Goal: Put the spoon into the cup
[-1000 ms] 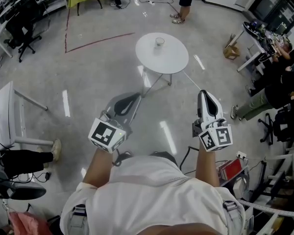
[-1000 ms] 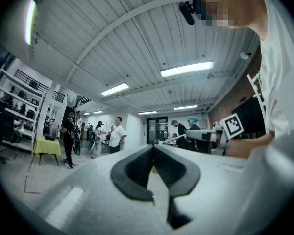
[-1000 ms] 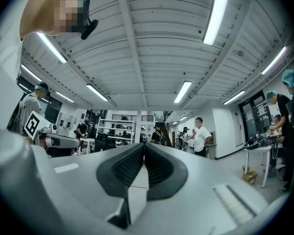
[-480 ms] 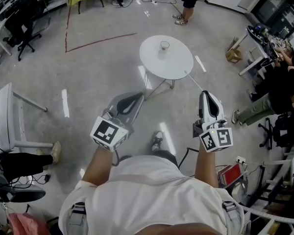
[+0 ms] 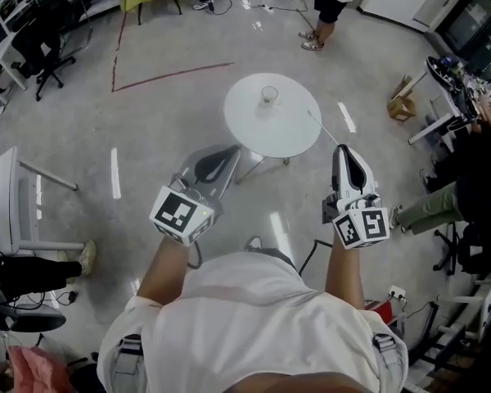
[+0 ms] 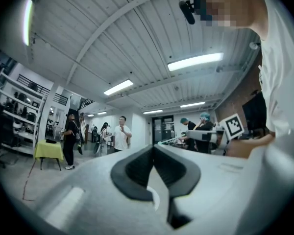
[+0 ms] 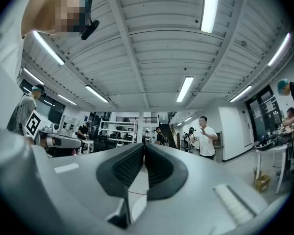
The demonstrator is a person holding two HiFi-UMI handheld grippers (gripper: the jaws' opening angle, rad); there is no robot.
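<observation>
the right hand-held gripper [image 5: 342, 149] is closed on a thin pale rod, apparently the spoon [image 5: 321, 127], held by its handle end and reaching out over the counter's [image 5: 244, 129] near right edge. the left hand-held gripper [image 5: 227, 155] is closed and empty. the cup [image 5: 268, 94] stands near the counter's centre. the spoon looks light, stiff and slick, so a firm pinch matters. the small cup may tip easily.

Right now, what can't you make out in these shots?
Spoon: head view, only a thin line off the right gripper, too thin to identify.
Cup contents: head view, too small.
Table and cup: outside both gripper views; gripper bodies fill the lower frame.
</observation>
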